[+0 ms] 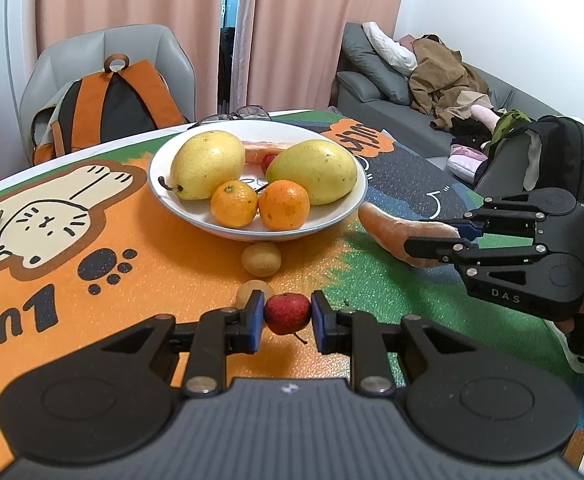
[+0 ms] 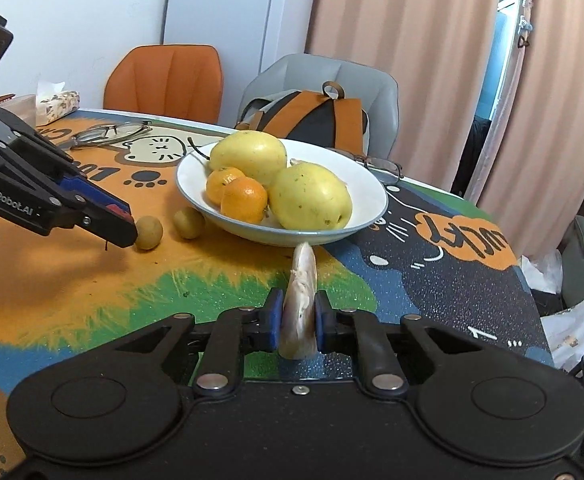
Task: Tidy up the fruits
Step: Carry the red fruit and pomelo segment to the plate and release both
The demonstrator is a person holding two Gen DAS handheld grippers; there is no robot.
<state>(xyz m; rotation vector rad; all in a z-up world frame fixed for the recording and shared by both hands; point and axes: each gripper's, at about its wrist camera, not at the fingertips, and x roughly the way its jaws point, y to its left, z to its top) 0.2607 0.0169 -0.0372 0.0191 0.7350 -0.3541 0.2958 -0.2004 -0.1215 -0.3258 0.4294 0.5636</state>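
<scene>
Red and small, the hawthorn-like fruit (image 1: 287,313) sits squarely between the blue pads of my left gripper (image 1: 287,318), which is narrowed down onto it, both pads against its sides. Whether it is lifted clear of the mat (image 1: 152,264) I cannot tell from here. My right gripper (image 2: 298,322) is pinched on the near end of a long orange-pink root, a carrot or sweet potato (image 1: 404,230), whose far tip points at the white bowl (image 2: 372,216) and lies just beside its rim.

The bowl stands ahead of both grippers, near the middle of the table, holding two yellow mangoes (image 1: 206,164), two mandarins (image 1: 234,204), another red fruit and a second long root behind them. Two small tan fruits (image 1: 261,259) lie on the mat between my left gripper and the bowl, one of them just beyond the left pad.

To do this well, I judge I should carry the red fruit up and over the tan ones, not push through them, and keep the squeeze light, since a round, smooth fruit that small can squirt out sideways. The free spot looks to be the near rim beside the mandarins; I would lower it there and release only once it rests, so it cannot roll off. The root in my right gripper is held at one end, so it may sag or swing; I would lift it level and lay it along the back beside the other one. Moving one gripper at a time should keep them from meeting over the bowl.
</scene>
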